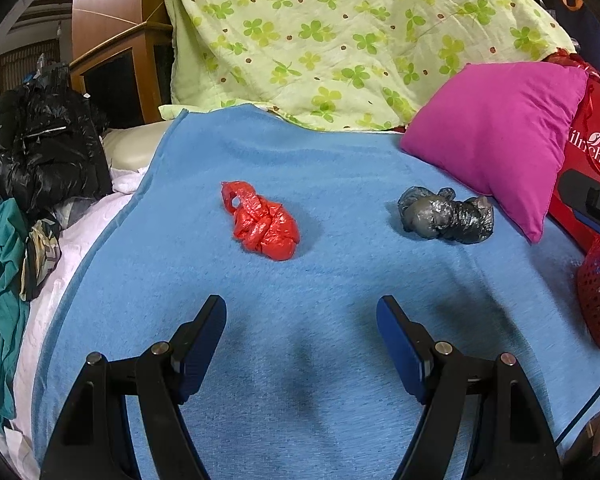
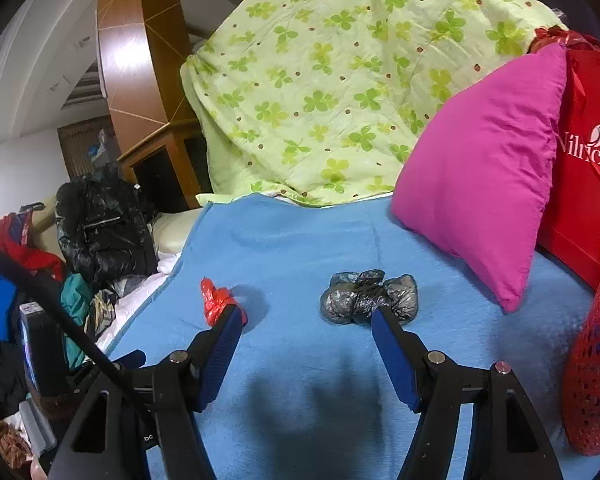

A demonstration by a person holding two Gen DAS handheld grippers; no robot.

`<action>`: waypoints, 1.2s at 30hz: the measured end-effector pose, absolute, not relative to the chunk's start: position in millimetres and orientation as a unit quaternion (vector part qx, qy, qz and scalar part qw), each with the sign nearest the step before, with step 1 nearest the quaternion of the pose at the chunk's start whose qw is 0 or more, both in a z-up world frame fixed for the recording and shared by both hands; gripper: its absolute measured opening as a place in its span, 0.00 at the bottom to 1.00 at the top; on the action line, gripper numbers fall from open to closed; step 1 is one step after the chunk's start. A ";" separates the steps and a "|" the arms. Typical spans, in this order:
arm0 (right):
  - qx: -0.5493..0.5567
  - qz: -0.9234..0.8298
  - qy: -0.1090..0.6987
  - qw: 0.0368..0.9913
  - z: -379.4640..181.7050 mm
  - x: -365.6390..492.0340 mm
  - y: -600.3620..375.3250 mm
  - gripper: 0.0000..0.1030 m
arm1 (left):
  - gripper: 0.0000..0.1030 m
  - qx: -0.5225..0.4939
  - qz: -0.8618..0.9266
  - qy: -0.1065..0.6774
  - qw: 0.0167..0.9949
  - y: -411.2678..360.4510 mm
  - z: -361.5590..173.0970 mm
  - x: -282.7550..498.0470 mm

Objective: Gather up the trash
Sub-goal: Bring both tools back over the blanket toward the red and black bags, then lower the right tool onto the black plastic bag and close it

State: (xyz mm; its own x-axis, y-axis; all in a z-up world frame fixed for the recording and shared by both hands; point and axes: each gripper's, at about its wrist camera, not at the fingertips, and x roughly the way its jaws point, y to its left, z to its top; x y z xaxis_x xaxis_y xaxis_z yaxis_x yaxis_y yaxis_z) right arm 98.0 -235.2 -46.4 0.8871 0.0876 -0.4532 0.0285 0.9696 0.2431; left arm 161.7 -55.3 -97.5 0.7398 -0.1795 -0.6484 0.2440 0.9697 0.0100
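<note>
A crumpled red plastic bag (image 1: 262, 222) and a crumpled grey plastic bag (image 1: 446, 216) lie apart on a blue blanket (image 1: 300, 360). My left gripper (image 1: 302, 310) is open and empty, hovering over the blanket short of both bags. In the right wrist view my right gripper (image 2: 304, 316) is open and empty; its left finger partly hides the red bag (image 2: 214, 300) and its right fingertip overlaps the near edge of the grey bag (image 2: 364, 294). A red perforated basket (image 2: 594, 372) stands at the right.
A magenta pillow (image 1: 496, 136) leans at the back right against a red paper bag (image 2: 584, 184). A green clover quilt (image 1: 340, 40) is piled behind. A black jacket (image 1: 44, 140) and clothes lie off the blanket's left edge.
</note>
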 end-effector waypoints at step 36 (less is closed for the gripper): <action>0.134 -0.034 0.314 0.939 -101.2 198.7 -281.1 0.69 | 0.76 0.032 -0.091 0.411 0.907 -41.5 -130.9 200.7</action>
State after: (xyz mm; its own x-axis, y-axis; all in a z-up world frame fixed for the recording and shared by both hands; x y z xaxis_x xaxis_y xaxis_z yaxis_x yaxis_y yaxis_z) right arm 198.7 -281.1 -101.2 0.8009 0.0195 -0.5984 0.1491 0.9615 0.2310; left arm 200.7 -41.5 -130.9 0.6464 -0.1385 -0.7503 0.1903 0.9816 -0.0173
